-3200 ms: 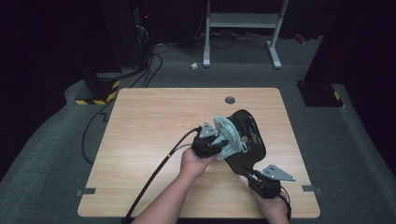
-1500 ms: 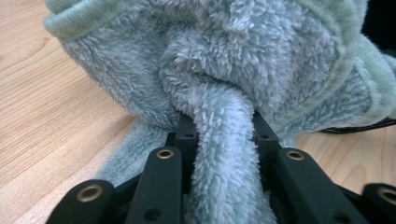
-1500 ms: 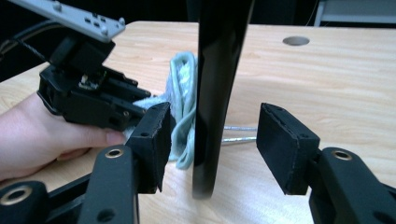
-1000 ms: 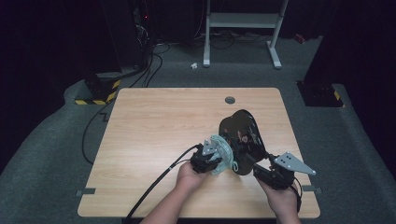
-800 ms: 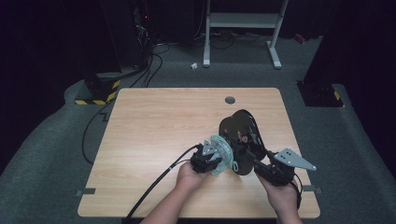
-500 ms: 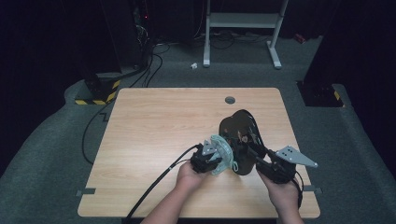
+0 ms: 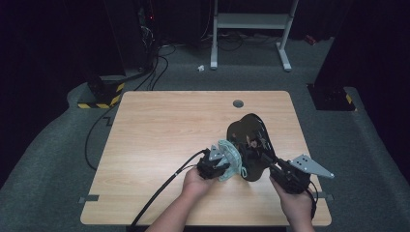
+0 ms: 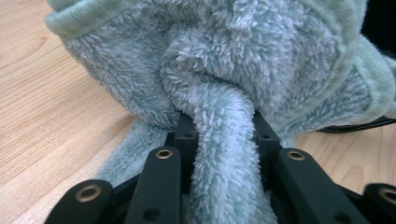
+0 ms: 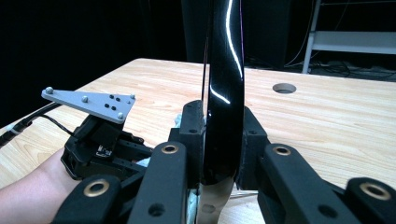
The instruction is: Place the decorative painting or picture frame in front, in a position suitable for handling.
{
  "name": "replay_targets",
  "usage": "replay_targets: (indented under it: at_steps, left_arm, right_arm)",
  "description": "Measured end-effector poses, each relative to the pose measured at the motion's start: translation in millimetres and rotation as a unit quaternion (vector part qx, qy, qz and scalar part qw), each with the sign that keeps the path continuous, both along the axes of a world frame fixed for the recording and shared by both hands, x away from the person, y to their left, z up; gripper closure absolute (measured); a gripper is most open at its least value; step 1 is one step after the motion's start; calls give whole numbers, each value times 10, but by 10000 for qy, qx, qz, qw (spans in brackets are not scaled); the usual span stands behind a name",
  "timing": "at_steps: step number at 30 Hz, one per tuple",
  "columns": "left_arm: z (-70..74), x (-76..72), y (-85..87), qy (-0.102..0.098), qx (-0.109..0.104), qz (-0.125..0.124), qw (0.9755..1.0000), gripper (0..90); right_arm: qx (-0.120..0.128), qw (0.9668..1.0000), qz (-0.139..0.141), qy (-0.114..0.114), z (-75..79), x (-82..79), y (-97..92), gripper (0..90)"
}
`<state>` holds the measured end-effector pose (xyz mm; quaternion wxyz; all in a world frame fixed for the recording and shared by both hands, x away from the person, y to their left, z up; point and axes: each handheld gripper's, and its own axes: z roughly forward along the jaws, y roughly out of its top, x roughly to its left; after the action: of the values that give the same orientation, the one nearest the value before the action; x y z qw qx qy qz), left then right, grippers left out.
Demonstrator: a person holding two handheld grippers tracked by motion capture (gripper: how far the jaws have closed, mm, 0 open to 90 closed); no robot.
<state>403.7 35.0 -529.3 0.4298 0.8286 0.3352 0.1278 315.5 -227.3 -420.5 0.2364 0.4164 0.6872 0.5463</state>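
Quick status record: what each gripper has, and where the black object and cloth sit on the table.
left gripper: shut on a fold of the cloth
right gripper: jaws have just been closing, now shut on the near edge of the black object
black object: glossy, thin, held on edge
cloth: pale green, fluffy, against the black object's left side in the high view
table: light wood, round hole near far edge

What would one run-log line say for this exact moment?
left tool: shut on fluffy green cloth | right tool: jaws just closing, shut on glossy black object | table: wood
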Motion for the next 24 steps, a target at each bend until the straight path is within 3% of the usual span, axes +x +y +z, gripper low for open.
replay_targets:
  at_steps: [8,12,18,20,24]
  left_arm:
    - [25,-58,-39,60,-141,-199,9997,707]
    - [95,-241,-220,-128,43,-566,9983,712]
    - [222,-529,-430,-261,15,-1106,9935,712]
    - [277,-565,-463,-302,26,-1165,9927,712]
    - [457,-523,-438,-445,-218,-1079,9929,710]
  right_arm:
    - [181,9998,-24,84,-4,16,-4,778]
    - [193,9998,-41,58,-2,25,7,778]
    - [256,9996,-29,85,-7,39,-23,778]
    - [256,9996,-22,80,-7,42,-23,778]
    - [252,9997,-18,64,-11,47,-21,778]
